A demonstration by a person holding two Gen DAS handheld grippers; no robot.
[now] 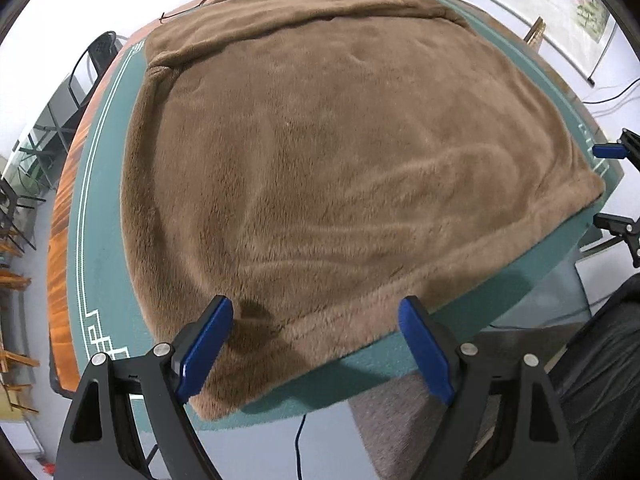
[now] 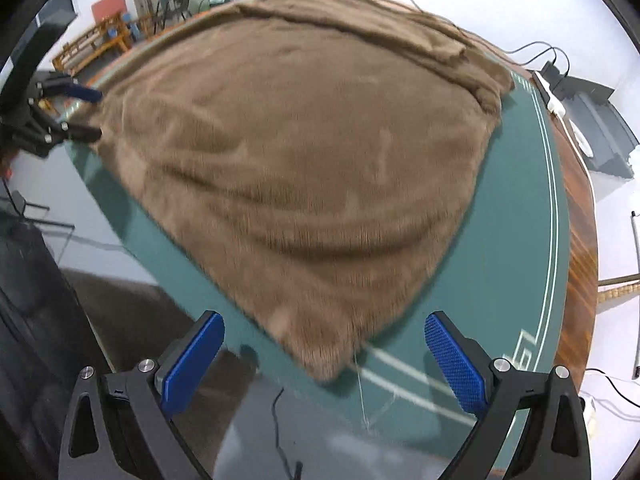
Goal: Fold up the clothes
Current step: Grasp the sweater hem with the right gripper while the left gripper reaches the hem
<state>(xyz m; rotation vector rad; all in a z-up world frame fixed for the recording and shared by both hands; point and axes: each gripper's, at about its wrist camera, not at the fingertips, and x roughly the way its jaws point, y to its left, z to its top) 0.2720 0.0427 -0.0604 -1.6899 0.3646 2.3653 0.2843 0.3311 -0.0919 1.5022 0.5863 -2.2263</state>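
While both tools hang over the near edge of the table [image 1: 100, 240], a brown plush garment [image 1: 340, 168] lies spread flat on the green mat, one fold already laid along its far side. Left gripper [image 1: 316, 344]: jaws wide, nothing between the blue pads [image 1: 204, 348], the garment's near hem directly ahead and its near-left corner just below the left pad. Right gripper [image 2: 324, 364]: jaws equally wide and empty, the near-right corner of the cloth lying between and slightly ahead of its fingers, with a loose thread [image 2: 360, 384] trailing from that corner. Likely faults: a pad closing on the top pile only, so the thick fleece slips out on lifting; a finger catching the mat beneath together with the hem; unequal grips at the two corners, giving a skewed fold; the thread snagging a pad.
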